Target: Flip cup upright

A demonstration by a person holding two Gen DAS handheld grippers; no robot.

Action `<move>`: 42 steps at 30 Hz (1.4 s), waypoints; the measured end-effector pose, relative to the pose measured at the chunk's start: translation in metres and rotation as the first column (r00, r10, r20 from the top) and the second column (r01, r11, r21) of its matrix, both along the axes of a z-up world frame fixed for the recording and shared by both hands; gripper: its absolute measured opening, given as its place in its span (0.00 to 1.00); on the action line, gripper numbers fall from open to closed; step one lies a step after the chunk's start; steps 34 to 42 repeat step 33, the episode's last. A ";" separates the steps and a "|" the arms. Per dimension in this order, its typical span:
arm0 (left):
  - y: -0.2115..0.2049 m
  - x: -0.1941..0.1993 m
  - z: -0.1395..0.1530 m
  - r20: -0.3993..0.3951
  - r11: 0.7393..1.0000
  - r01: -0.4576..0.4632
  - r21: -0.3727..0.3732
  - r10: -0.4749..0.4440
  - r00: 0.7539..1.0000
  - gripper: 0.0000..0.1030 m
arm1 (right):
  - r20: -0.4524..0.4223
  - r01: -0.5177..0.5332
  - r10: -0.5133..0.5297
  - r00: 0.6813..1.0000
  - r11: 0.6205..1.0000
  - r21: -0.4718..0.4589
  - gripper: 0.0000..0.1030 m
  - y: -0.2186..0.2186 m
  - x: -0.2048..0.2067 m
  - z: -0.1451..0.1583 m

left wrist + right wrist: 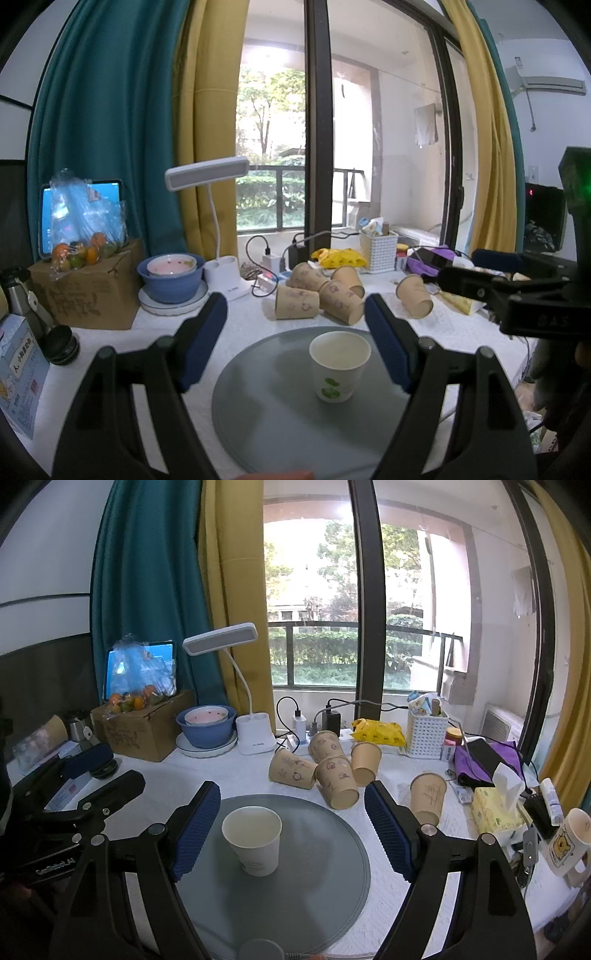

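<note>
A: White cup (339, 365) stands upright, mouth up, on the grey round mat (266, 406), free of both tools!

B: Left tool (295, 336) spread wide; right tool (291, 823) spread too. Brown cups (334, 771) lie on the counter (391, 871) behind.

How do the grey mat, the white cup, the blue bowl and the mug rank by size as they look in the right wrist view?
1. Grey mat, clearly largest.
2. White cup and blue bowl look about equal; the cup is nearer the camera, so I do not rank them.
3. Mug, partly cut at the edge, looks smallest.
</note>
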State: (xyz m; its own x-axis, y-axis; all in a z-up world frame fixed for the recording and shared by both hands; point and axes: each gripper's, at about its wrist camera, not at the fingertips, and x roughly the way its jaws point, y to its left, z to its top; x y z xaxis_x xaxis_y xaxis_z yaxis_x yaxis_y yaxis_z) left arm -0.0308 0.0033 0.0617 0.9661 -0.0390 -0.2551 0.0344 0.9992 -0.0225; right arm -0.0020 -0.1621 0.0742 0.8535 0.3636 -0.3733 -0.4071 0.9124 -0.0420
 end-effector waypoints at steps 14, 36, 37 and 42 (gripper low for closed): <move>0.000 -0.001 0.000 0.002 1.000 -0.001 -0.002 0.001 1.000 0.76 | -0.004 0.000 0.000 1.000 1.000 -0.001 0.80 0.000 0.002 -0.004; -0.006 0.000 -0.003 0.008 1.000 0.012 -0.013 -0.012 1.000 0.76 | -0.017 0.001 -0.001 1.000 1.000 -0.009 0.81 -0.001 0.005 -0.014; -0.006 0.000 -0.003 0.008 1.000 0.012 -0.013 -0.012 1.000 0.76 | -0.017 0.001 -0.001 1.000 1.000 -0.009 0.81 -0.001 0.005 -0.014; -0.006 0.000 -0.003 0.008 1.000 0.012 -0.013 -0.012 1.000 0.76 | -0.017 0.001 -0.001 1.000 1.000 -0.009 0.81 -0.001 0.005 -0.014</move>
